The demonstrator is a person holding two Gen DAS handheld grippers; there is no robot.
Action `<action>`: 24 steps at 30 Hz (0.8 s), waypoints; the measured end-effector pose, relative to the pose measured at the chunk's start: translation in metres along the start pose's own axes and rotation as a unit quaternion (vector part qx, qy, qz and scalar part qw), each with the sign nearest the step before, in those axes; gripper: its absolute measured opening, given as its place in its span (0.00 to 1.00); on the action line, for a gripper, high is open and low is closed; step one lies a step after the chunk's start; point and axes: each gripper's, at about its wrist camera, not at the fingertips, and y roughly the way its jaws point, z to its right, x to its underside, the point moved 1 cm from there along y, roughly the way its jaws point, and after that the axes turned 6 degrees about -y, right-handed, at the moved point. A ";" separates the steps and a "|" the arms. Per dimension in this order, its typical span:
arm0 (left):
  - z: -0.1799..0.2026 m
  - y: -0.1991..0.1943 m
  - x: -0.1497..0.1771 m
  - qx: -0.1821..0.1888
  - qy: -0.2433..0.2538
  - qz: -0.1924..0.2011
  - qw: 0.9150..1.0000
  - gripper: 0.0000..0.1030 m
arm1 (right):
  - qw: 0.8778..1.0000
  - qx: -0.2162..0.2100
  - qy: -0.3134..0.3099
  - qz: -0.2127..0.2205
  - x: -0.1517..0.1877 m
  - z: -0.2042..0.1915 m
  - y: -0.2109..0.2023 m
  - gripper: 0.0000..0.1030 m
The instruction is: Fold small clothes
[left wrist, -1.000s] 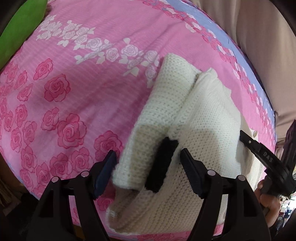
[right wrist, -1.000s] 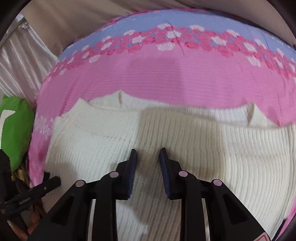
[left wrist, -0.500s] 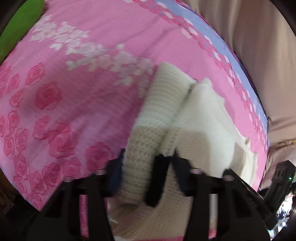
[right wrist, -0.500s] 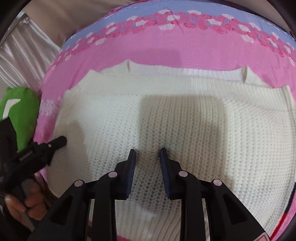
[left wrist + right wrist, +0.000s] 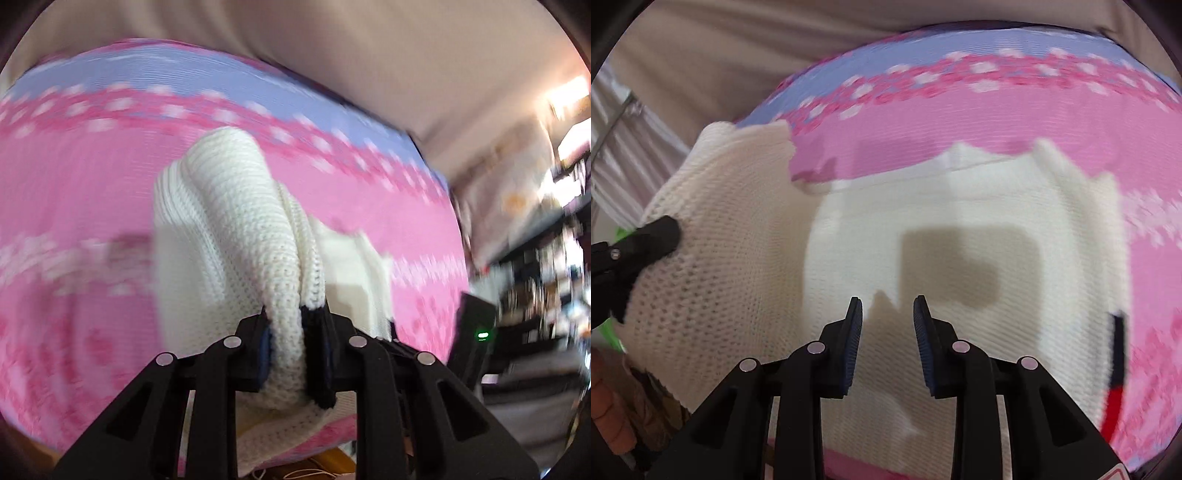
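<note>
The cream knitted garment (image 5: 236, 236) lay on the bed's pink rose-print sheet (image 5: 74, 192), with one side of it gathered up between the left tongs (image 5: 293, 341). Those tongs had just been closing, and their pads were clamped on a thick roll of knit with a dark-edged hem. The raised part stood ahead of and above them, while the rest trailed down to the sheet to their right. The right tongs (image 5: 887, 328) hovered over the flat middle of the garment (image 5: 960, 258), jaws apart with nothing between them, having just opened a little.

The main risk, as I judged it, was the hold itself. The knit was bulky and stretchy, so a fast carry-over could let the roll slide out of the pads, or drag the whole piece across the sheet rather than fold it. With nothing pinning the flat part, the fold line could wander and the edges land uneven. The loose open stitches might also snag on a pad edge at release.

The garment looked soft, thick and ribbed, off-white, with small tabs along its far edge beyond the right tongs. Motion blur hid finer detail.
</note>
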 end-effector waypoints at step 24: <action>-0.024 -0.022 0.018 -0.097 0.005 0.092 0.991 0.83 | 0.988 -0.072 0.138 0.019 0.019 0.061 -0.026 0.80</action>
